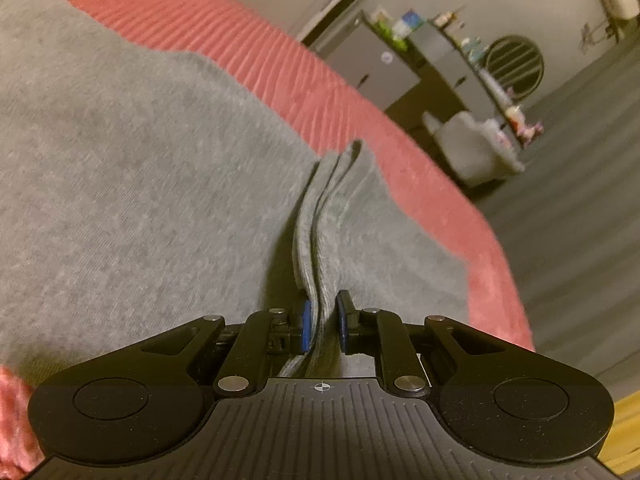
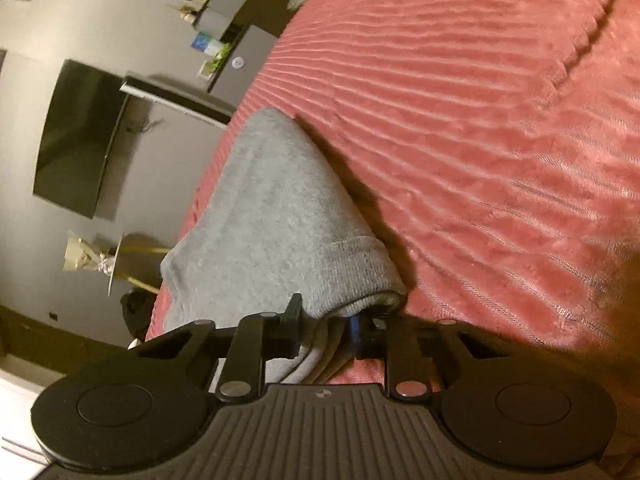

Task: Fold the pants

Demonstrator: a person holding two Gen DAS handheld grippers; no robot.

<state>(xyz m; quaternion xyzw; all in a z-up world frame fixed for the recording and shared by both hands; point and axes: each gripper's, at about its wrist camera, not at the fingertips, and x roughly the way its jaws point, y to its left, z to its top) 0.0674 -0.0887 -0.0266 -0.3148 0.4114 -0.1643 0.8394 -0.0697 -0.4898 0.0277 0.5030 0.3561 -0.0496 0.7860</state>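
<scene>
left gripper [image 1: 323, 326]: black two-finger tool with blue pads, nearest the lens in the left wrist view. Jaws clenched on a stacked edge of the grey knit cotton pants [image 1: 152, 168]; several cloth layers stand upright between the pads and run away from them as a ridge.
right gripper [image 2: 326, 330]: same black tool, nearest the lens in the right wrist view. Ribbed cuff end of the pants [image 2: 276, 216] sits between its jaws; one blue pad shows at the cloth, the other finger is half covered by the cuff. Clamped on the cuff.
bed cover: red ribbed plush blanket [image 2: 460, 128], biggest thing in the room, wrinkled in long parallel ridges. Carries the pants.
pants, left view: wide grey sheet lying flat on the blanket [image 1: 280, 64], filling most of the left side; red edge shows beyond it and to the right.
pants, right view: one leg raised off the blanket into a rounded hump, shadow under its right side, far end hanging toward the bed edge.
background: grey cabinets [image 1: 384, 68] with small clutter on top, blurred. Dark flat screen [image 2: 76, 136] on the grey wall. Details too soft to read.
</scene>
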